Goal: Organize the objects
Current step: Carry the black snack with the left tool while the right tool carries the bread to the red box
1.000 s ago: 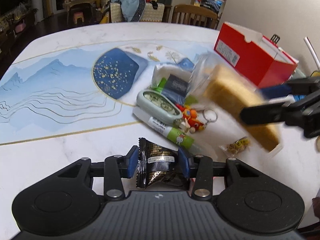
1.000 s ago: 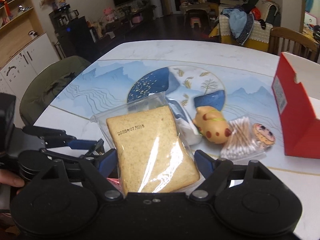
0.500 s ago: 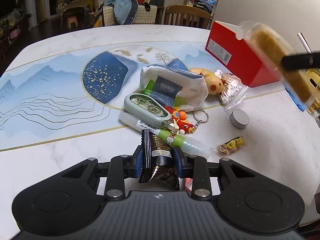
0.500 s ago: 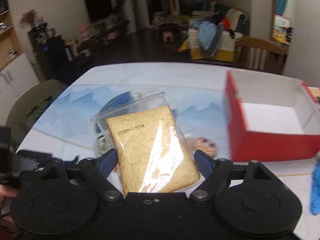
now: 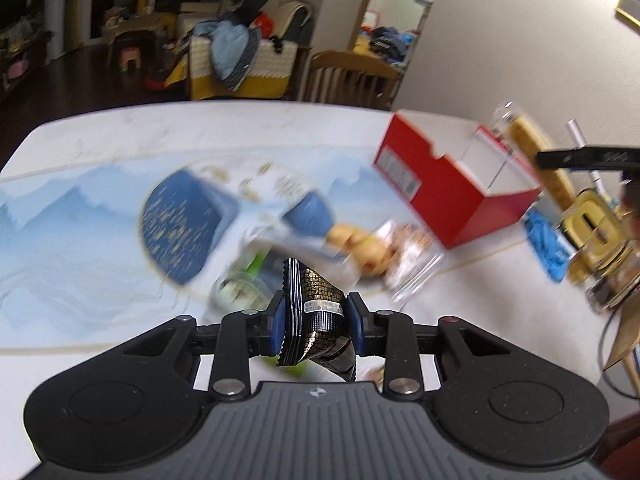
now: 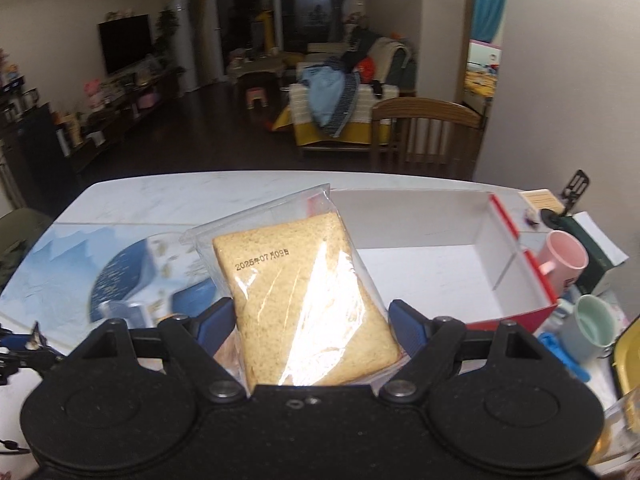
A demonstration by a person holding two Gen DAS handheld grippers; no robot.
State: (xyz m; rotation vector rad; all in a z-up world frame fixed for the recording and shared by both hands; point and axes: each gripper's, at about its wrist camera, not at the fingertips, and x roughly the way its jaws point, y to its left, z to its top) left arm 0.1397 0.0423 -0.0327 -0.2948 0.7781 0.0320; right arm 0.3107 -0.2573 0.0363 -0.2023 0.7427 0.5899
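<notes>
Two grippers are up off the marble-look table (image 6: 168, 196), whose smooth white top carries a printed blue mountain scene with a dark gold-flecked disc. Beyond the right fingertips sits the red box (image 6: 516, 312), square-cornered cardboard, white and bare inside, its near red wall just past the right finger. Clamped between the wide-set blue pads of the right gripper (image 6: 310, 322) is the bread bag (image 6: 304, 300): a flat tan slice in crinkly clear plastic, glare across the film, a printed date near the top, its upper end tilted left over the box's left rim. A second ago that bag hung over the toys in the middle of the table with the box far right; now the open box fills the space ahead. On the other side, the left gripper (image 5: 316, 322) pinches a small black-and-gold foil packet (image 5: 316, 320), saw-toothed edge, crumpled into a wedge between narrow-set pads; earlier it lay wider and flatter down at table level, and now it rides above the blurred clutter (image 5: 360, 252). Right of the box, a pink mug (image 6: 560, 260) and a pale green mug (image 6: 592, 332) crowd the table edge, so room is tight there; the box mouth is clear.
</notes>
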